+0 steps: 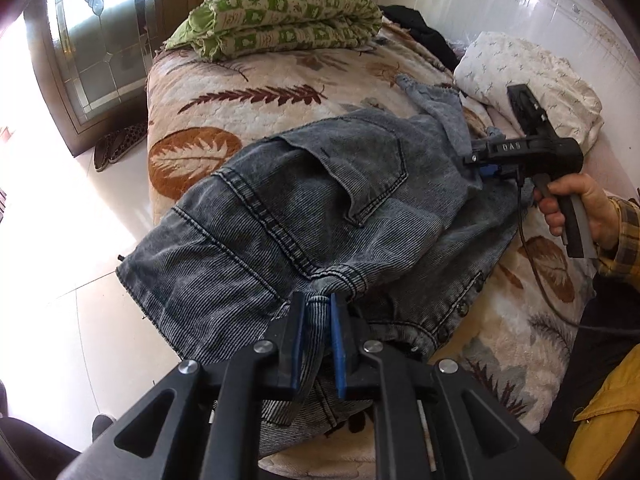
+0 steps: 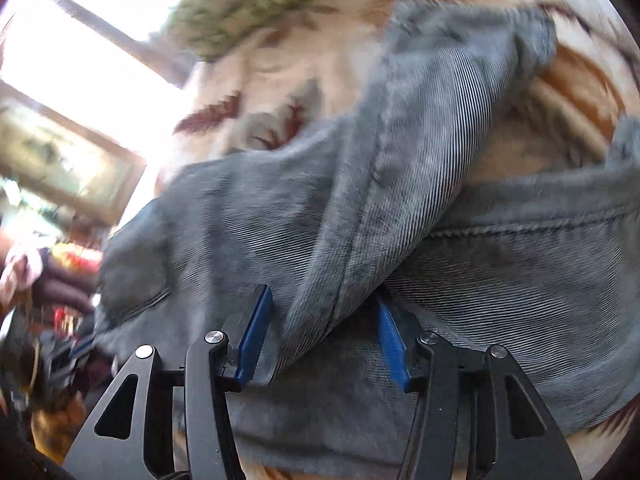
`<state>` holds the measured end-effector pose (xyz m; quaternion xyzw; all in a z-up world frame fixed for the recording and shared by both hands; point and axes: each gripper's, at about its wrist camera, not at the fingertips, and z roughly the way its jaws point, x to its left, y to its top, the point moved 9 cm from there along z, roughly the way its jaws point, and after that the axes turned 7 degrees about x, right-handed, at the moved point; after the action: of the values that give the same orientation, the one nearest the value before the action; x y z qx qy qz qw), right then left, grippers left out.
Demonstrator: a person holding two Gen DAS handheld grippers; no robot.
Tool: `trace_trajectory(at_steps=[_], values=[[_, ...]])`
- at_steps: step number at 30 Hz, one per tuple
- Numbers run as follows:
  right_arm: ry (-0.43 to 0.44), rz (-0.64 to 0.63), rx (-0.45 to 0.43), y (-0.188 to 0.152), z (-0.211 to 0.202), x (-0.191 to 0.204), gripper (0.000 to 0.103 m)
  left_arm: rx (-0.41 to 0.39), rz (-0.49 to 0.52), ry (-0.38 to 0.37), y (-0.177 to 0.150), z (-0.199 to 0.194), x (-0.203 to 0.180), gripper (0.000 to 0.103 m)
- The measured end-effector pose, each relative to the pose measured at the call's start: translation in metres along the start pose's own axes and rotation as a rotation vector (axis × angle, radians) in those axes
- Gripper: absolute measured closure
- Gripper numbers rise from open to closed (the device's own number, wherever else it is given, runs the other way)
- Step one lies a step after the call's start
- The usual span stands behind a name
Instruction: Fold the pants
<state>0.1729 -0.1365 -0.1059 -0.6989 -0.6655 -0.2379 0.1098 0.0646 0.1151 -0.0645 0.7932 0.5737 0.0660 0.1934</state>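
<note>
Pants point(image 1: 320, 208) blurred, waistband hidden behind left gripper point(image 1: 318, 312)

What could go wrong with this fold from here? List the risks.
1. The right gripper has its jaws apart around a bunched pant leg; the leg may flop unevenly across the jeans.
2. The left gripper pinches only a small tuck of denim, which could slip out.
3. The jeans overhang the edge of the bed, so they might slide toward the floor.
</note>
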Motion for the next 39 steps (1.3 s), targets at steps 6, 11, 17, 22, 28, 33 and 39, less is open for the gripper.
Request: trace_trajectory(at_steps=[6,11,17,22,28,33,39], values=[[0.021,-0.099,-0.196,0.003,-0.042,0.018,0.095,-0.060,0.038,0.006,0.002,-0.013,-0.005,0.093],[0.101,-0.147,-0.315,0.006,-0.105,0.043,0.095,-0.140,0.021,-0.018,0.001,-0.051,-0.001,0.093],[0.138,-0.159,-0.356,-0.024,-0.137,0.051,0.095,-0.167,0.068,-0.041,-0.008,-0.083,-0.013,0.093],[0.101,-0.095,-0.279,-0.061,-0.109,0.018,0.095,-0.049,0.140,-0.053,-0.027,-0.059,-0.030,0.093],[-0.047,-0.097,-0.135,-0.078,-0.037,-0.020,0.095,0.168,0.184,0.010,-0.045,0.002,-0.036,0.092],[-0.066,-0.116,-0.105,-0.081,-0.025,-0.026,0.091,0.187,0.213,0.035,-0.047,0.002,-0.041,0.087],[-0.040,-0.075,-0.153,-0.070,-0.057,-0.024,0.061,0.090,0.167,0.032,-0.045,-0.031,-0.035,0.057]])
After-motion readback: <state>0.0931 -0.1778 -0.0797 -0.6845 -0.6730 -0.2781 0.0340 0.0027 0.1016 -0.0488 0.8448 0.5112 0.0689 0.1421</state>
